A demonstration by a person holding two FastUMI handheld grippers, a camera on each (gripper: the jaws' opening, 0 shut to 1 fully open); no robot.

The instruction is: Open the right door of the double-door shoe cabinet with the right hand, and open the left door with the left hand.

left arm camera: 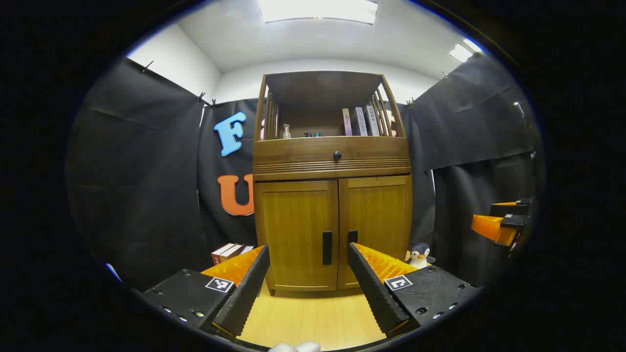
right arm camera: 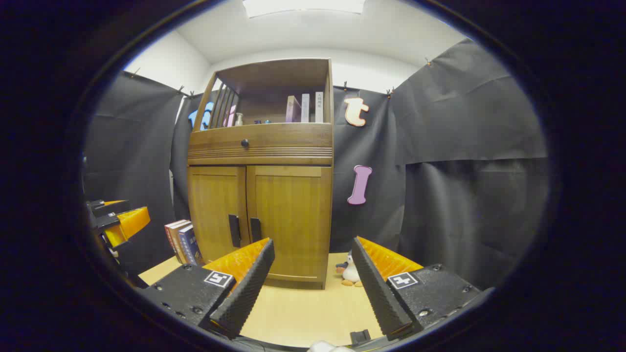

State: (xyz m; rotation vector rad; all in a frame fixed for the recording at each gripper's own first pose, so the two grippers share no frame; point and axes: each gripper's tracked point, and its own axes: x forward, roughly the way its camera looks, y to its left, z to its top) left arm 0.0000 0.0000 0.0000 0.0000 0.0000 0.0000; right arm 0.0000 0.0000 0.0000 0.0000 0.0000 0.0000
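A: Where did the brown wooden double-door shoe cabinet (left arm camera: 332, 195) stand?

B: Straight ahead on the pale floor; its right door (left arm camera: 375, 230) and left door (left arm camera: 296, 234) were both closed, black handles untouched; nothing of the task looked done.

A: And the grippers?

B: The left gripper (left arm camera: 309, 274) and right gripper (right arm camera: 313, 274) gaped wide, empty, well short of the doors; a small penguin toy (left arm camera: 419, 255) sat beside the cabinet.

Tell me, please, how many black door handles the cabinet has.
2: the left door handle and the right door handle, side by side at the doors' meeting edges; the right one's lower end is hidden behind the left gripper.
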